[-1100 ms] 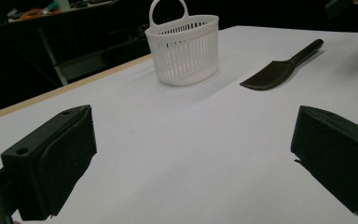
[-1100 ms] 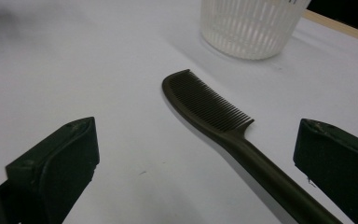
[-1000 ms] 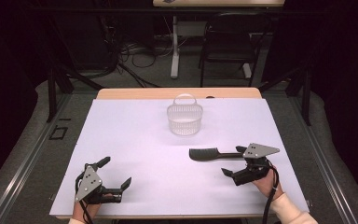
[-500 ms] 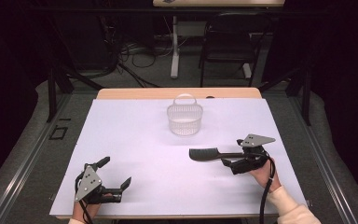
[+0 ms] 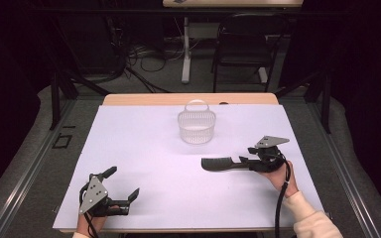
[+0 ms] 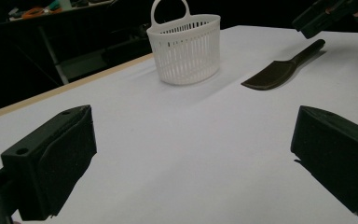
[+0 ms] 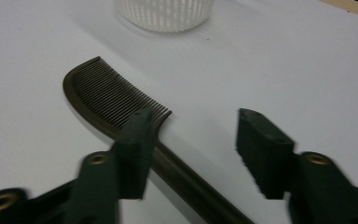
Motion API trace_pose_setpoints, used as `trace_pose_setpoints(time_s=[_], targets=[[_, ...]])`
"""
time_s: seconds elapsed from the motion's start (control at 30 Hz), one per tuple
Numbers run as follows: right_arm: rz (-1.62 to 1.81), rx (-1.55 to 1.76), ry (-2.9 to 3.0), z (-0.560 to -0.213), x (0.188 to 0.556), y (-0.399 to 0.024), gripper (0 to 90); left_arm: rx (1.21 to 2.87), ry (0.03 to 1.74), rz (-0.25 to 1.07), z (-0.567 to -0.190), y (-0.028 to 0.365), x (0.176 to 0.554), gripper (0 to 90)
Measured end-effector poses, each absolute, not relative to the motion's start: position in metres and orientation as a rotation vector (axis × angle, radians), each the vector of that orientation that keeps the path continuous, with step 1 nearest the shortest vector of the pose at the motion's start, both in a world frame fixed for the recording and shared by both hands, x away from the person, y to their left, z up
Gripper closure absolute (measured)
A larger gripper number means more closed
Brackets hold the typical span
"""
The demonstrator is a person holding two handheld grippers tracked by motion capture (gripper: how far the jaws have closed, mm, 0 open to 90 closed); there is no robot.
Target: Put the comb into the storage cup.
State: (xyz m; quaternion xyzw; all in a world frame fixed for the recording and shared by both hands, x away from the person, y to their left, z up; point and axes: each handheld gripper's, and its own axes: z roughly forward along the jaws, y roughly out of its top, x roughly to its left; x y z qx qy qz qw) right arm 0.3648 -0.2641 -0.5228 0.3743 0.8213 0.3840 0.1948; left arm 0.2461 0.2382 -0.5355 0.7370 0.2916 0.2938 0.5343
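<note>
a dark comb (image 5: 224, 164) lies flat on the white table cover (image 5: 144, 148), its long axis running across the table in the high view: the toothed head points toward the person's left, away from the right gripper (image 5: 246, 162), and the plain handle runs back to that gripper. in the right gripper view the comb (image 7: 116, 100) slants from the curved toothed end at upper left down to the handle at lower right, teeth facing the far side where the basket stands. the right gripper (image 7: 191, 140) has its jaws spread apart; the handle passes under the left-hand jaw in that view and on toward the gap between them, and whether that jaw touches the comb cannot be told; nothing is pinched. a hand (image 5: 278, 173) in a pale sleeve holds this gripper at the right side of the table. the left gripper (image 5: 123, 184) rests near the front left corner, well apart from the comb, its jaws wide open and holding nothing; in its own view (image 6: 191, 154) only bare cover lies between them, with the comb (image 6: 279, 70) far ahead to the right. a white slotted basket (image 5: 196, 125) with a hoop handle stands upright beyond the comb, toward the far edge. the cover leaves a strip of wooden tabletop (image 5: 144, 99) bare at the back. beyond it the dark room shows a folding chair (image 5: 240, 44), cables on the floor and another table's leg.
</note>
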Motion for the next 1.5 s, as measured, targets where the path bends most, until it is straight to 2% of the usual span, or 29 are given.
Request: trace_pose_setpoints(time_s=[0.03,0.07,0.1,0.13,0.3,0.77,1.5], targets=[[1.066,1.054,2.305,-0.524,0.366,-0.265,60.7,1.752,0.697,0.698,-0.536,0.238,0.246,0.2],[1.066,1.054,2.305,-0.524,0.366,-0.265,60.7,1.752,0.697,0.698,-0.536,0.238,0.246,0.2],[1.043,1.063,2.307,-0.525,0.369,-0.266,70.0,1.755,0.695,0.699,-0.535,0.238,0.246,0.2],[1.032,1.067,2.308,-0.526,0.370,-0.267,74.7,1.756,0.695,0.700,-0.536,0.238,0.246,0.2],[0.966,1.115,2.294,-0.529,0.374,-0.271,89.7,1.748,0.697,0.697,-0.536,0.238,0.246,0.2],[0.793,1.192,2.313,-0.537,0.378,-0.281,90.0,1.756,0.694,0.701,-0.535,0.239,0.245,0.3],[0.736,1.212,2.390,-0.544,0.374,-0.275,90.0,1.750,0.702,0.704,-0.535,0.240,0.245,0.3]])
